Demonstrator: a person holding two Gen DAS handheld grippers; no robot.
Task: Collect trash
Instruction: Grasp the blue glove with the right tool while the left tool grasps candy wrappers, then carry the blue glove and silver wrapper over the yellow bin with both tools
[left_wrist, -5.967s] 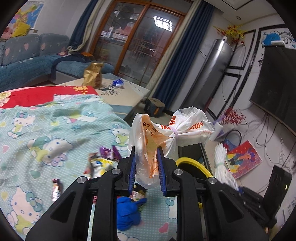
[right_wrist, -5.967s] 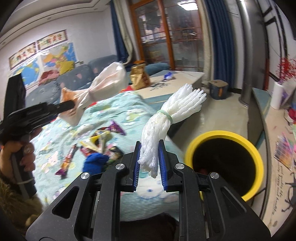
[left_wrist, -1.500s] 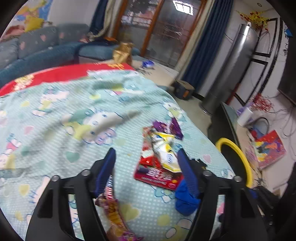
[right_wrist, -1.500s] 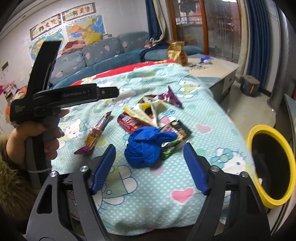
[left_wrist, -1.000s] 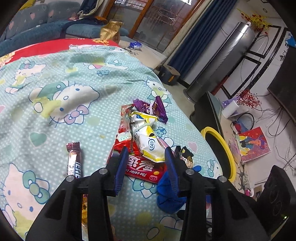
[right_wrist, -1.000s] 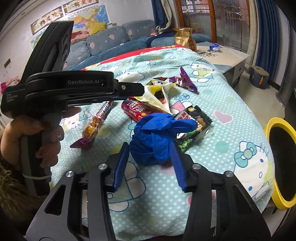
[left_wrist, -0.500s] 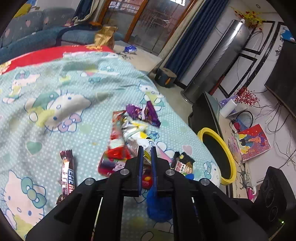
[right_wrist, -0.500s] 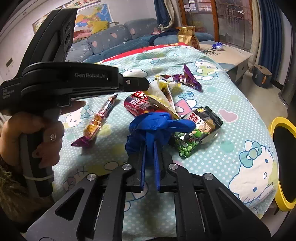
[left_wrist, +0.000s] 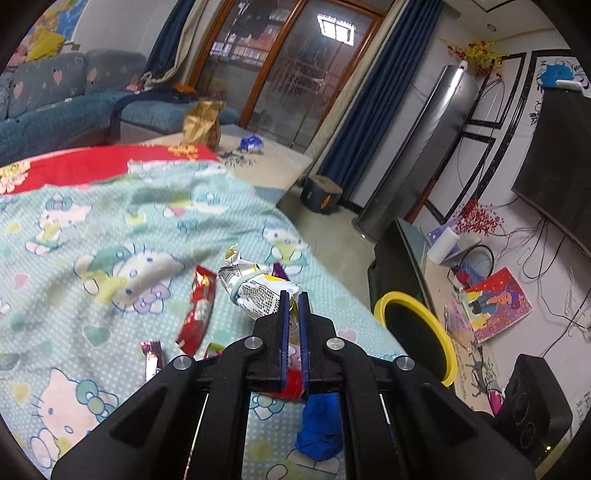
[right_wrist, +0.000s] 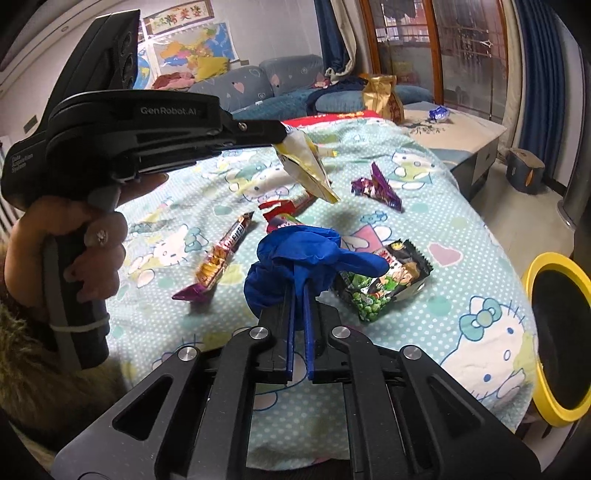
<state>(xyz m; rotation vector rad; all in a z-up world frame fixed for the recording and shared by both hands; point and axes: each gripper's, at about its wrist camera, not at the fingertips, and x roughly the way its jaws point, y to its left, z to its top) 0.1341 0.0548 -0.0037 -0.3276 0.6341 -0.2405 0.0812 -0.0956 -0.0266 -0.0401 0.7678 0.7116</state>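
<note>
My left gripper (left_wrist: 291, 295) is shut on a crumpled white and yellow snack wrapper (left_wrist: 255, 291), lifted clear of the patterned cloth; the wrapper (right_wrist: 306, 162) also hangs from that gripper's tips in the right wrist view. My right gripper (right_wrist: 299, 284) is shut on a bunched blue glove (right_wrist: 295, 258), raised a little above the cloth. In the left wrist view the blue glove (left_wrist: 319, 432) shows below the left fingers. A yellow-rimmed bin (left_wrist: 417, 336) stands off the bed's right edge, also seen as the bin (right_wrist: 554, 328) at the right.
Loose wrappers lie on the cloth (right_wrist: 461, 332): a red packet (left_wrist: 197, 310), a long candy bar wrapper (right_wrist: 221, 254), a purple wrapper (right_wrist: 376, 188), a green pea snack bag (right_wrist: 384, 284). A hand (right_wrist: 74, 254) holds the left gripper. A dark cabinet (left_wrist: 391, 266) stands beyond the bin.
Both grippers went from open over the trash to shut. The left has lifted the white and yellow wrapper off the cloth; the right has raised the blue glove slightly.
</note>
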